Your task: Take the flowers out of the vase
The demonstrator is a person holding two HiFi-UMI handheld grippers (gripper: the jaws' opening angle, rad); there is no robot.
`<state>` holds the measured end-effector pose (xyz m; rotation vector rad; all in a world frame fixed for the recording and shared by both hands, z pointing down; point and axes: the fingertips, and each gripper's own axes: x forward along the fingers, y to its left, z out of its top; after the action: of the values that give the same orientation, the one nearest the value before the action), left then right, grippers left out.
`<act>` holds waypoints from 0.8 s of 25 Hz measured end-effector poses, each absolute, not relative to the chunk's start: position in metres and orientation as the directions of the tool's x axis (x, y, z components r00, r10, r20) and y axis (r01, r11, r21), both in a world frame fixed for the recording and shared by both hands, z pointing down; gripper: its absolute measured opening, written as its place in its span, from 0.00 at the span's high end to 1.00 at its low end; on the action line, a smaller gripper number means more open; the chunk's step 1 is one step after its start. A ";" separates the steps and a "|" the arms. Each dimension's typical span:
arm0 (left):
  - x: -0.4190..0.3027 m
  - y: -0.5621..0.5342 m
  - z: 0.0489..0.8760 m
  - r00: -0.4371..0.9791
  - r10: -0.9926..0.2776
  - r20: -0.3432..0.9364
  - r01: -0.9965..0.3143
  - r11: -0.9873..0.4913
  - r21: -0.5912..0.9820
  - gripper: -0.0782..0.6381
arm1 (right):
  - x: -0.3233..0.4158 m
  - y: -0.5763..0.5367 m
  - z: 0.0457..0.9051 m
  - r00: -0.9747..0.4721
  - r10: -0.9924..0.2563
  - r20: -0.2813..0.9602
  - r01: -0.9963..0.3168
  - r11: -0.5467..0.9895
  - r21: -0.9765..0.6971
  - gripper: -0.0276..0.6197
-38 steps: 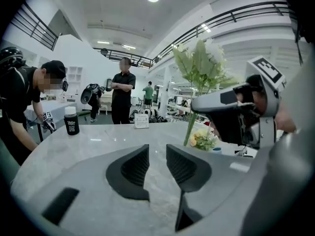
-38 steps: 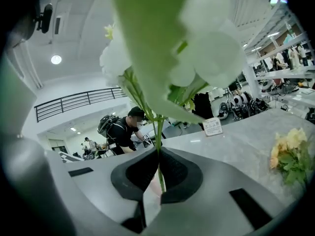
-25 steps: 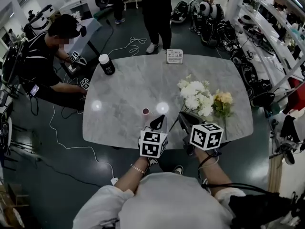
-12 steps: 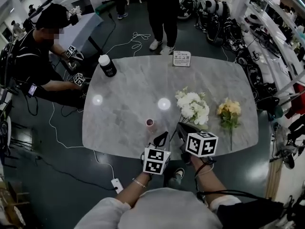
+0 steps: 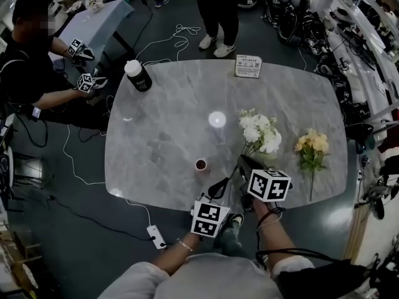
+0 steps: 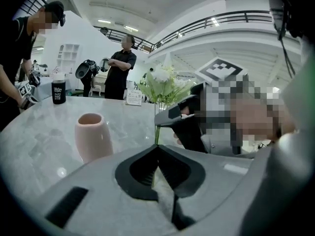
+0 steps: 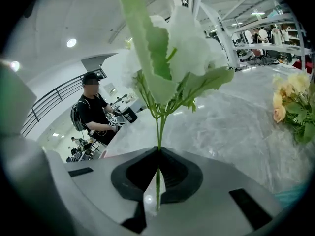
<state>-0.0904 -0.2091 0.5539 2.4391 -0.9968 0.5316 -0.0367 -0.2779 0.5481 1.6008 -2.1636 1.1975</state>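
A small pink vase (image 5: 201, 164) (image 6: 93, 136) stands empty on the marble table (image 5: 162, 123), near its front edge. My right gripper (image 5: 242, 161) (image 7: 158, 151) is shut on the thin green stem of a white flower bunch (image 5: 260, 132) (image 7: 172, 43), whose blooms hang low over the table to the right of the vase. A yellow bunch (image 5: 312, 145) (image 7: 290, 102) lies flat on the table further right. My left gripper (image 5: 221, 185) (image 6: 157, 149) is shut with nothing in it, just in front of the vase and beside the right gripper (image 6: 179, 113).
A black bottle with a white cap (image 5: 137, 75) stands at the far left corner and a small sign card (image 5: 248, 66) at the far edge. One person (image 5: 37, 73) with grippers sits left of the table, another (image 5: 218, 5) stands beyond it. Cables cross the floor.
Both grippers have sunk and drawn back toward the near table edge. The white bunch has come down with the right gripper, away from the yellow bunch.
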 end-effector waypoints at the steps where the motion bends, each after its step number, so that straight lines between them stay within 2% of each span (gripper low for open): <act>1: -0.090 -0.211 0.557 0.665 -0.547 0.507 -0.723 -0.640 0.258 0.88 | -0.036 -0.282 0.552 -0.392 -0.713 0.582 -0.870 0.081 -0.487 0.94; 20: -0.073 -0.227 0.592 0.679 -0.499 0.538 -0.701 -0.659 0.272 0.88 | -0.008 -0.303 0.617 -0.358 -0.710 0.607 -0.817 -0.077 -0.571 0.94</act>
<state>-0.0728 -0.2268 0.5919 2.4286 -0.9298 0.5865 -0.0082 -0.3035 0.6169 1.7092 -2.0527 1.4234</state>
